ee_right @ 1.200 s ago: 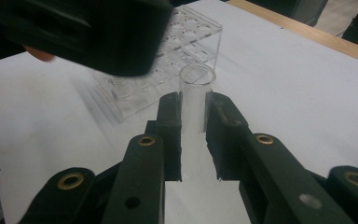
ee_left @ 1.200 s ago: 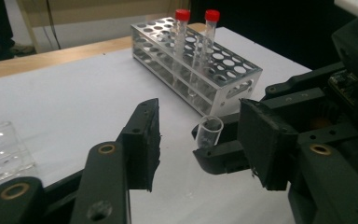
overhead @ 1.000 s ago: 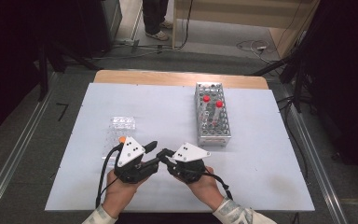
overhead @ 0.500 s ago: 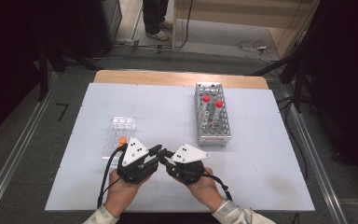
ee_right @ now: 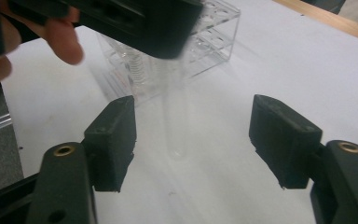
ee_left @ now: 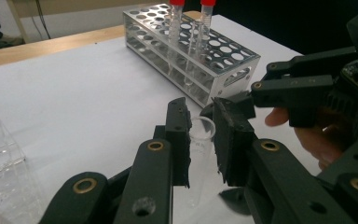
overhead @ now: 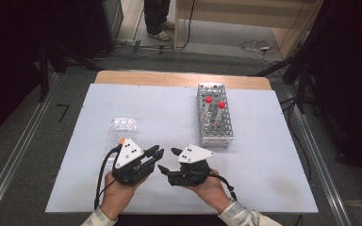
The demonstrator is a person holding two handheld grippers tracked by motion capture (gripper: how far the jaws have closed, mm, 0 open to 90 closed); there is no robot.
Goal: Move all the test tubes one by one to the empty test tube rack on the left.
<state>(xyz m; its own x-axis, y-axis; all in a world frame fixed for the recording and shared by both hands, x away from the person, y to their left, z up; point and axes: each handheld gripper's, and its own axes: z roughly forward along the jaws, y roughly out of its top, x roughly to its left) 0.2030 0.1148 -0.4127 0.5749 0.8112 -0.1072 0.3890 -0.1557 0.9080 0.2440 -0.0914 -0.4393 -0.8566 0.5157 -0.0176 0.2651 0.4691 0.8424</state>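
Observation:
A clear, uncapped test tube (ee_left: 199, 149) stands upright between the pads of my left gripper (ee_left: 200, 113), which is shut on it just below the rim. In the high view my left gripper (overhead: 156, 153) and right gripper (overhead: 168, 161) meet tip to tip near the table's front edge. My right gripper (ee_right: 193, 135) has just been opening. Its jaws now stand wide on either side of the tube (ee_right: 176, 126) without touching it, and the tube hangs from the left gripper above.
A metal tube rack (overhead: 214, 117) with two red-capped tubes (overhead: 209, 100) stands right of centre, beyond the grippers. A clear plastic rack (overhead: 125, 125) lies to the left, close behind my left gripper. The white table (overhead: 264, 165) has bare room to the right.
My left gripper has drawn a little closer to the right one and its jaws have closed on the tube. The right gripper's jaws have spread apart off the tube.

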